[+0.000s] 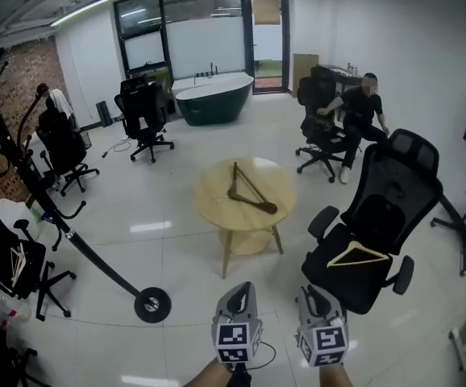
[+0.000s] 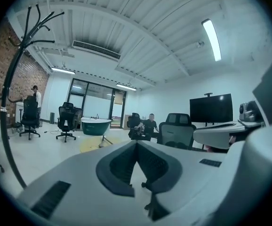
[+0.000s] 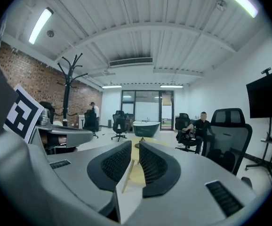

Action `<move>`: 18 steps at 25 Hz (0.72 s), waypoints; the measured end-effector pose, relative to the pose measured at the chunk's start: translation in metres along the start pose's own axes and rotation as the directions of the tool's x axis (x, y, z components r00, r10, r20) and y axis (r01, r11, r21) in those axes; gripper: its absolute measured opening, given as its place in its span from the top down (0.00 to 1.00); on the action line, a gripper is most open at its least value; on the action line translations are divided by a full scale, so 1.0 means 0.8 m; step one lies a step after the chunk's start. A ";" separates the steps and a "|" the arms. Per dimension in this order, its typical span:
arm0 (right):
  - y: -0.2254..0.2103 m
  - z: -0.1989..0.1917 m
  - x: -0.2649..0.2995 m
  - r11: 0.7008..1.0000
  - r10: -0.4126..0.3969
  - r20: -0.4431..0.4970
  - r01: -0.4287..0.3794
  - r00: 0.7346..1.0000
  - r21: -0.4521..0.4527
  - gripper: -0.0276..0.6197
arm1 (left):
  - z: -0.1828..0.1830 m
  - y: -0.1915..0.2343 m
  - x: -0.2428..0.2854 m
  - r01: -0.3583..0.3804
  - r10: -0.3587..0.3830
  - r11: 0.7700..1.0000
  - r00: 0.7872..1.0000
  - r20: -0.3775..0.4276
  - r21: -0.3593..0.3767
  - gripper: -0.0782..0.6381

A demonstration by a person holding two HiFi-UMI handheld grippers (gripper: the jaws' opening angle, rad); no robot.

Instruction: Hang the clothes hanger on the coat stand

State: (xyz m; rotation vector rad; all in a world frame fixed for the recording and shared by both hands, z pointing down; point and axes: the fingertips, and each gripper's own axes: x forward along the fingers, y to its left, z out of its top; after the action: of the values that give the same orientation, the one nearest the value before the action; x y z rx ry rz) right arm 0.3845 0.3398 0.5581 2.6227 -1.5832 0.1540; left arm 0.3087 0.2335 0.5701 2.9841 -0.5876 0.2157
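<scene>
Head view: the left gripper [image 1: 239, 290] and the right gripper [image 1: 314, 293] are side by side at the bottom edge, both pointing into the room. Ahead of them is a round wooden counter [image 1: 281, 185], and a dark clothes hanger [image 1: 253, 185] lies flat on its top, well apart from both grippers. The black coat stand [image 1: 96, 258] is at the left, its round base on the floor near the left gripper. A second, pale hanger [image 1: 360, 254] rests on the seat of a black office chair [image 1: 394, 192] just right of the right gripper. A person [image 1: 360, 111] sits in another chair at the back.

Left gripper view: the jaws are closed, tips meeting, with nothing between them. The coat stand rises at the left edge, and the yellowish patch on the floor beyond is probably the counter.

Right gripper view: the jaws are a narrow slit apart and hold nothing. Through the gap show the counter's pale top and one leg, far off. The coat stand is at the left, by the brick wall [image 3: 28, 86].
</scene>
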 end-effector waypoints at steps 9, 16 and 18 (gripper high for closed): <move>0.057 0.088 0.288 0.996 -0.009 0.007 0.009 1.000 -0.091 0.91 | 0.095 0.232 0.180 0.006 -0.005 1.000 0.997 0.072 -0.012 0.87; 0.050 0.100 0.407 0.992 0.070 -0.027 -0.072 0.997 -0.101 0.91 | 0.112 0.305 0.261 -0.070 0.071 0.997 0.997 0.037 -0.030 0.87; 0.045 0.099 0.446 0.991 0.090 -0.025 -0.092 0.996 -0.100 0.91 | 0.112 0.325 0.284 -0.090 0.092 0.995 0.995 0.036 -0.032 0.87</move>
State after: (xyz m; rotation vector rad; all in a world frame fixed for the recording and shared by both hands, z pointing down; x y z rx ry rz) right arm 0.5215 0.0005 0.5246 2.4672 -1.6587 0.1026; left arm 0.4282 -0.1007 0.5337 2.9412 -0.7252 0.1559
